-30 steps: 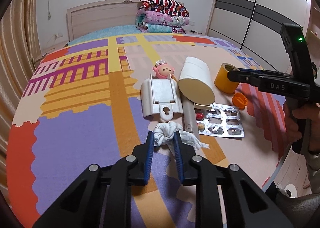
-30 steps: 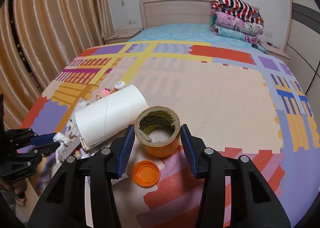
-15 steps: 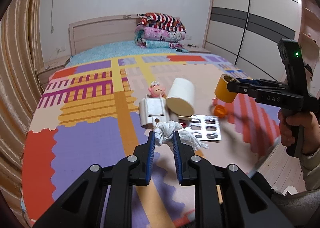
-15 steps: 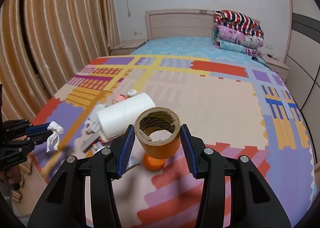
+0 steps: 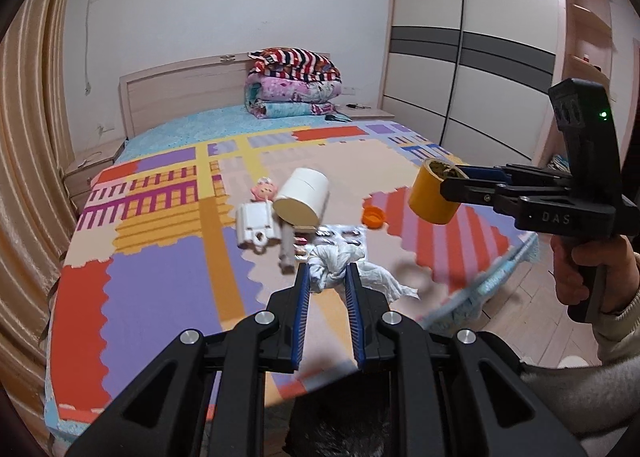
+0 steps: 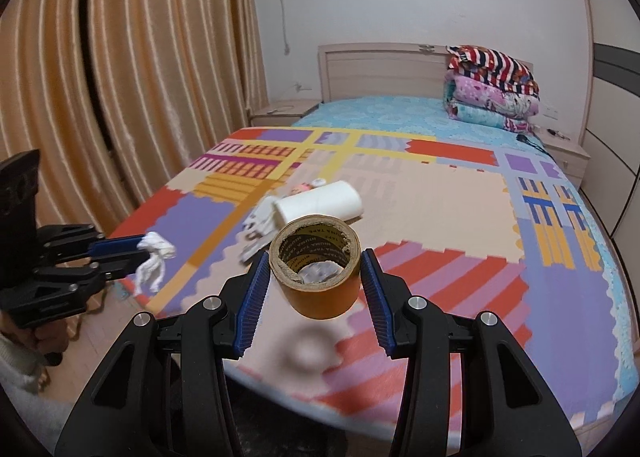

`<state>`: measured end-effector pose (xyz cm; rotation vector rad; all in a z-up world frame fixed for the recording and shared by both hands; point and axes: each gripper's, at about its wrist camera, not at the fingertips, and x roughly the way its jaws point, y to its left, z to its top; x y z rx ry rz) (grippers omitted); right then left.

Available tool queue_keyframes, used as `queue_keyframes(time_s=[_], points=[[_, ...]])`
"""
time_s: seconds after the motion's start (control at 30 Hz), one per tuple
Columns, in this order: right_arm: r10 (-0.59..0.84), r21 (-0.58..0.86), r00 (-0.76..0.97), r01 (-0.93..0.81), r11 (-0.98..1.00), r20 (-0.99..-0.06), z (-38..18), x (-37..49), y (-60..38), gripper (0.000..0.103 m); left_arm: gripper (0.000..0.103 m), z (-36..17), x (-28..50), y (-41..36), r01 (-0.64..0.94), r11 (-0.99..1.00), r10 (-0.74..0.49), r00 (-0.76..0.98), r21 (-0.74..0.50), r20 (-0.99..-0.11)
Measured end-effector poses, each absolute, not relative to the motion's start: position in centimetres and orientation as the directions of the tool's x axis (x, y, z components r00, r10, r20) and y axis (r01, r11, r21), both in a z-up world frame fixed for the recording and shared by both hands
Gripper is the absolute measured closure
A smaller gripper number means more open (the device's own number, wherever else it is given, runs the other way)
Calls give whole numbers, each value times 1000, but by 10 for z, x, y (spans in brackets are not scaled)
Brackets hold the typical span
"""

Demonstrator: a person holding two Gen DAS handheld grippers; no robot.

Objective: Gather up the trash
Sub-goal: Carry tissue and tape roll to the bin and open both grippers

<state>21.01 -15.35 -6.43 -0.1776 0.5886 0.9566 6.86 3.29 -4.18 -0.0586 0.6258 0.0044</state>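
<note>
A crumpled white tissue hangs in the air above the near edge of the bed, and my left gripper is shut on it. In the right wrist view the same tissue dangles from the left gripper at the far left. My right gripper is shut on an orange tape roll, lifted clear of the mat. From the left wrist view that tape roll is held up at the right by the right gripper.
On the colourful mat lie a white paper roll, a white plastic holder, a pink toy, a blister pack and an orange cap. Folded blankets sit by the headboard. Curtains hang left, a wardrobe stands right.
Both grippers have pulled back and up from the bed, the left with the tissue, the right with the tape roll. The items on the mat now look smaller and farther away.
</note>
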Motion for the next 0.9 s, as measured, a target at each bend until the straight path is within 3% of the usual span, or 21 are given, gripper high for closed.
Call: queue_keyframes(time_s=[0.37, 0.9], points=[[719, 140, 327, -851, 506, -614, -105, 163, -170, 57, 85, -79, 52, -1, 62, 997, -78, 750, -48, -656], [630, 181, 158, -880, 439, -761, -193, 139, -162, 57, 85, -191, 62, -30, 96, 994, -92, 534, -48, -841]])
